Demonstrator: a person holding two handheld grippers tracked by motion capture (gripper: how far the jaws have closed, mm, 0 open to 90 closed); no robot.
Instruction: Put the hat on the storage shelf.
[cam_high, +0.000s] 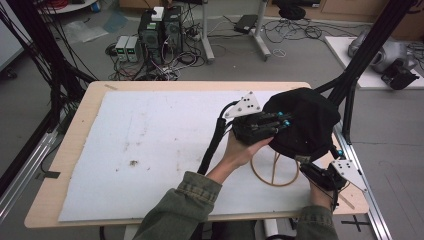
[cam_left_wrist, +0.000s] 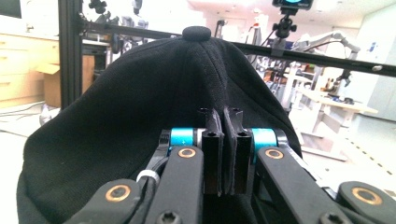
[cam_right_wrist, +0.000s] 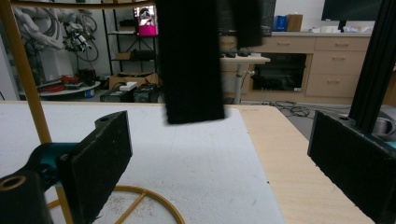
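Lab floor cluttered with cables; white mat (cam_high: 150, 150) on the wood counter (cam_high: 80, 120). Black cap (cam_high: 305, 122) sits on a wire stand (cam_high: 275, 172) at the right. Left gripper (cam_left_wrist: 223, 140) jaws clenched on the cap fabric. Right gripper (cam_right_wrist: 219, 154) jaws released, low by the stand base. Risk: a pull tips the light stand or the thin pinch slips. Stand top hidden under the cap.

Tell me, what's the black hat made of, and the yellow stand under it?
The black hat looks like soft matte cloth: stitched seams meet at a fabric button on top. The yellow stand looks like thin rigid rod, perhaps painted metal wire or wood; the pictures cannot settle which.
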